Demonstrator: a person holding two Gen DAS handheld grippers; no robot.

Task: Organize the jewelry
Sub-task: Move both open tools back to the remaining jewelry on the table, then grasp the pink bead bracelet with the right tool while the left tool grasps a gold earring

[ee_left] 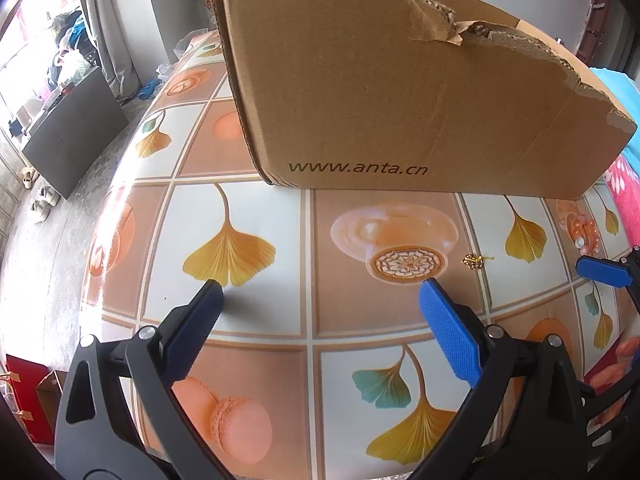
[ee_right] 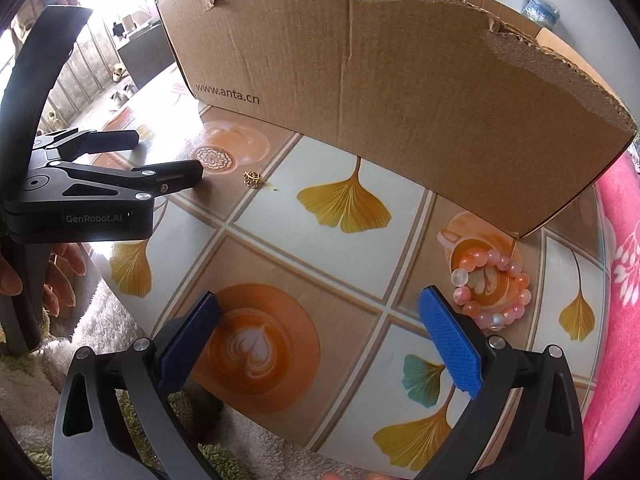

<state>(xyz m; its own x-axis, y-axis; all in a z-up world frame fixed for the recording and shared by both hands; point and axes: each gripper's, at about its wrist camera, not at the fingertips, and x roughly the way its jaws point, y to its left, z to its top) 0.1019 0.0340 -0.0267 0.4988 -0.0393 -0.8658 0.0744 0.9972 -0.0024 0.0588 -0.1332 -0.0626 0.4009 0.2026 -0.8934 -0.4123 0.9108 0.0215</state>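
On the patterned table [ee_right: 280, 256], bead bracelet [ee_right: 494, 290] lying flat (a closed ring), both tongs [ee_right: 320, 312] spread, empty.

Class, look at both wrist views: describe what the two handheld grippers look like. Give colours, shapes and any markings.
Each gripper, the left gripper and the right gripper, has a black angular frame with triangular cut-outs, silver pivot screws, and two flat fingers faced with blue dimpled pads. In the right wrist view, the left gripper's black body bears the white lettering "GenRobot.AI". No cables or sleeves show.

"www.anta.cn" on cardboard box [ee_left: 400, 92]; "GenRobot.AI" on left tool [ee_right: 168, 160]
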